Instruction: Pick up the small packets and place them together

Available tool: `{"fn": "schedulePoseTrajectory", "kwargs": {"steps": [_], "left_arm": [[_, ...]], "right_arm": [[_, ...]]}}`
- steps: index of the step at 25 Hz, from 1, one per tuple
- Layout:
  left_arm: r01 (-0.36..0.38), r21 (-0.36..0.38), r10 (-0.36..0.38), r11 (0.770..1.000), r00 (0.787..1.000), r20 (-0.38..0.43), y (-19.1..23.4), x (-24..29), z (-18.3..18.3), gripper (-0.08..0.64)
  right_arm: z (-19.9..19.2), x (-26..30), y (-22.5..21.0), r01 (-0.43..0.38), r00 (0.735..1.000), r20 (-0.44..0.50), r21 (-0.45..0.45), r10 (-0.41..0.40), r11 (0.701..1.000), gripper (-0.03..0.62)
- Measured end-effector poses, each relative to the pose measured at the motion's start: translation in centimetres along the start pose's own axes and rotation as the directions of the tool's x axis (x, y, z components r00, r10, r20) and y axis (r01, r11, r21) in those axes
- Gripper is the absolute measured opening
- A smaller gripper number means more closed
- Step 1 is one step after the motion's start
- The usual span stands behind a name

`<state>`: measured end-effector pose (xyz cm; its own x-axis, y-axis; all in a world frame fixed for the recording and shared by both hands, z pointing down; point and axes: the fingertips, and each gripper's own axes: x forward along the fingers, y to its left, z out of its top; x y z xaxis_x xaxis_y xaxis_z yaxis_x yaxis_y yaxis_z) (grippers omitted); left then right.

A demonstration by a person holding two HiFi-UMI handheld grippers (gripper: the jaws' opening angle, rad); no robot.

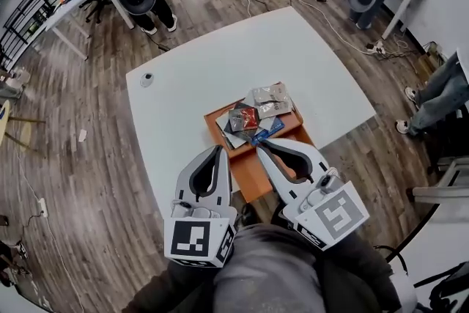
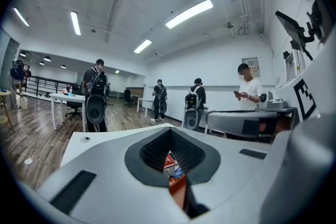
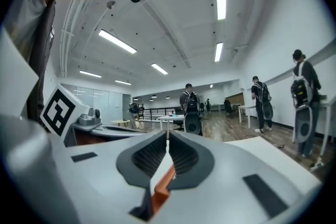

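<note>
Left claw (image 1: 218,149) closed, empty, lower centre of head view. Right claw (image 1: 261,147) closed too, nothing held. Small packets (image 1: 256,116) piled mid-frame on orange tray (image 1: 249,176), white table (image 1: 205,77), just above both claw tips.

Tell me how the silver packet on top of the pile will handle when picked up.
The silver packet looks thin and flat, so probably floppy and light. Its glossy foil may slip. It overlaps other packets, so lifting could drag them.
</note>
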<state>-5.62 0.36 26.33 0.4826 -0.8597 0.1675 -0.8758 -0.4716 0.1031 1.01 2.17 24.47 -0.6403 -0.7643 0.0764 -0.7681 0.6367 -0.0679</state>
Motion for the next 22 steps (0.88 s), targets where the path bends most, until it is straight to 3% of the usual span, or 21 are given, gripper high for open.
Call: {"fn": "schedulePoseTrajectory", "kwargs": {"steps": [8, 22], "left_arm": [[0.05, 0.036, -0.051, 0.998, 0.998, 0.027, -2.5, -0.9, 1.1, -0.003], [0.067, 0.068, -0.07, 0.995, 0.997, 0.036, -4.2, -1.2, 1.8, -0.003]], "right_arm": [[1.1, -2.3, 0.1, 0.069, 0.996, 0.05, -0.015, -0.068, 0.998, 0.006], [1.9, -2.9, 0.2, 0.075, 0.994, 0.076, -0.031, -0.073, 0.997, 0.005]]}}
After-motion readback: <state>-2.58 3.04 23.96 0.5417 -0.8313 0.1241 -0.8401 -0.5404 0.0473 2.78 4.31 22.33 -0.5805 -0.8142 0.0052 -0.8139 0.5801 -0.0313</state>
